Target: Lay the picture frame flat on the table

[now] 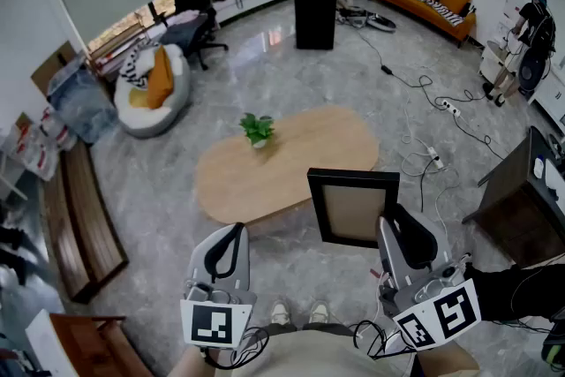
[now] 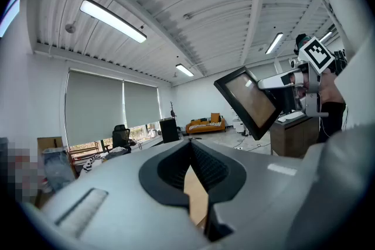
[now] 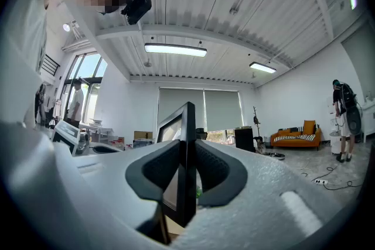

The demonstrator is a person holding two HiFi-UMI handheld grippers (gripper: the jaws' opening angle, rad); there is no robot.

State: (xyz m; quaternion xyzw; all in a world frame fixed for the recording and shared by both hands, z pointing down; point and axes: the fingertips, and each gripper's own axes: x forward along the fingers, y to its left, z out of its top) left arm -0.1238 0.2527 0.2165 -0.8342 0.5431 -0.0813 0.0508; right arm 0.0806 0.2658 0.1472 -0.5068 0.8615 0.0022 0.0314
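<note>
The right hand-held gripper pinches the picture frame by its edge, upright in the air near the oval bench, likely to carry it over. The left hand-held gripper is pressed together, empty.

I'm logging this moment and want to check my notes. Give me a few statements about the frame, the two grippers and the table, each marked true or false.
1. The right gripper is shut on the picture frame. True.
2. The picture frame lies flat on the table. False: it is held in the air, off the table.
3. The left gripper also grips the frame. False: its jaws are together with nothing between them.
4. A potted plant stands on the table. True.
</note>
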